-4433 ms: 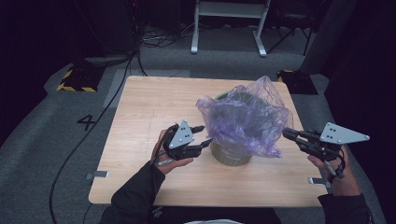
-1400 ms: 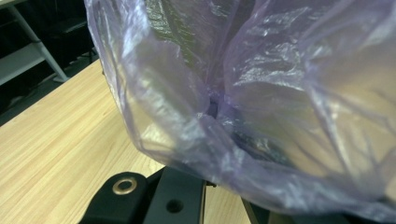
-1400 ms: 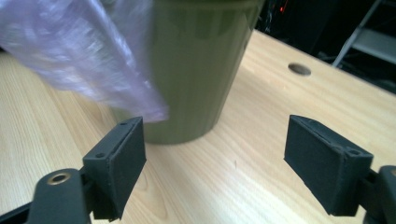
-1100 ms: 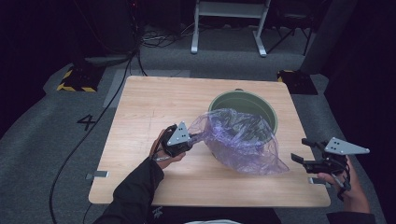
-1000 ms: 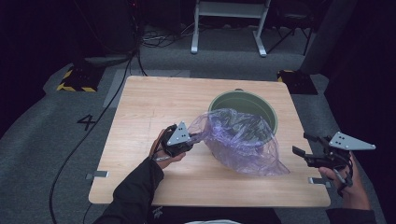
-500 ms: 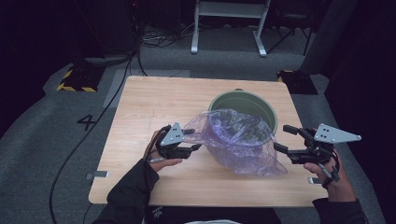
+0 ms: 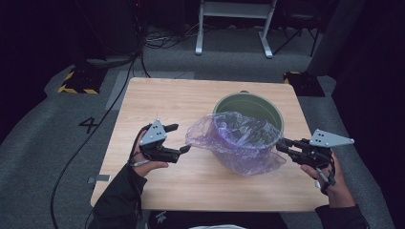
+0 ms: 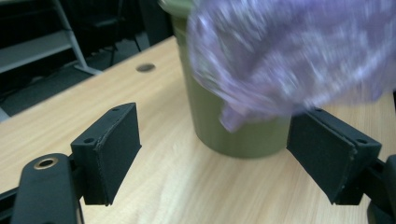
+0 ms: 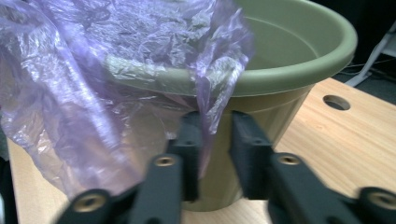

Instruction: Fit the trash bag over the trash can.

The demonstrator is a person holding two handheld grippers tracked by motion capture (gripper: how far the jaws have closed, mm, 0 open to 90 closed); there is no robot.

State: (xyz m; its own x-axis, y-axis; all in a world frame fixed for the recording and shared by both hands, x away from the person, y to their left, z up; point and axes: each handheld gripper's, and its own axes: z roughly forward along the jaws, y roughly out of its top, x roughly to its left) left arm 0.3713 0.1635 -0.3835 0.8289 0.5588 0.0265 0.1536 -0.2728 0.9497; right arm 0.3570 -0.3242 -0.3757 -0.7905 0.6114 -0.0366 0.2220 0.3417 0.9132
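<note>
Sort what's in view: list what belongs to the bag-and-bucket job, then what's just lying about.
In the job:
purple plastic bag, draped over the bucket's near rim
green bucket
left hand-held gripper, open beside the bag
right hand-held gripper, nearly closed around a bag edge

Lying about:
metal stand beyond the table
black cable on the floor

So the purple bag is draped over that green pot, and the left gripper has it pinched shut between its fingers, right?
Not quite. The purple bag does drape over the green pot, but the left gripper is open, its fingers wide apart and empty, as the left gripper view shows.
</note>
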